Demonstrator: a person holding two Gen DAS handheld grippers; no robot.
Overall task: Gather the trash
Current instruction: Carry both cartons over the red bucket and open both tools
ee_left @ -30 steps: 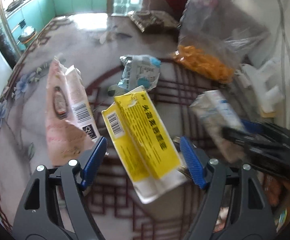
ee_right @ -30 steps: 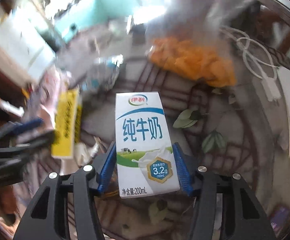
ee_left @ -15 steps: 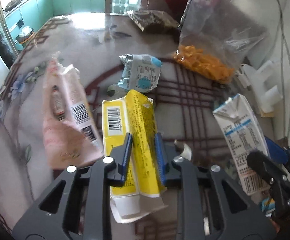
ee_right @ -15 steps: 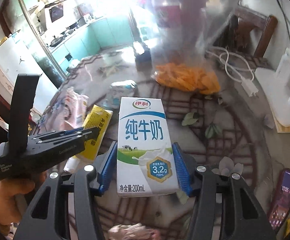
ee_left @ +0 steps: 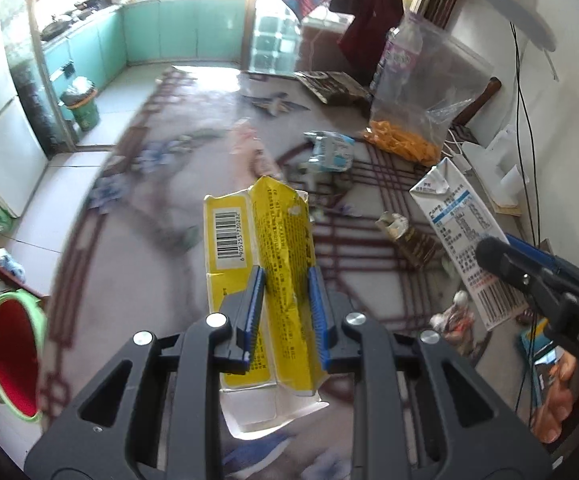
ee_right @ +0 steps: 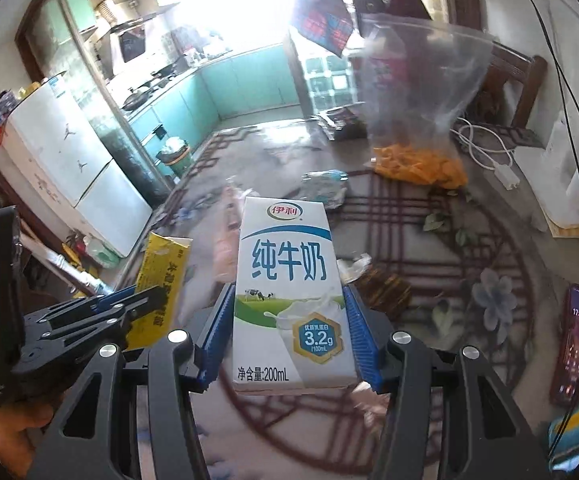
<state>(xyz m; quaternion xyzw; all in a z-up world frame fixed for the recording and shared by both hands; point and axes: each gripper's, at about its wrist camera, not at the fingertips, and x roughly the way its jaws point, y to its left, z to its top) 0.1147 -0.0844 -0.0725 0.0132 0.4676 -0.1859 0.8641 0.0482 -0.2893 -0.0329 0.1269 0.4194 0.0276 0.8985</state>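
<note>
Trash was held above the table (ee_left: 161, 208): a yellow carton (ee_left: 277, 240) clamped by the left gripper (ee_left: 285, 312), a milk carton (ee_right: 289, 292) by the right gripper (ee_right: 289, 340).

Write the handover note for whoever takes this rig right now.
Left gripper: shut on the flattened yellow carton, lifted off the table.
Right gripper: shut on the white milk carton, also lifted.
Done: both cartons picked up.
Left: bin both. A crumpled blue-and-white packet, a pink wrapper and small scraps remain on the table.
</note>
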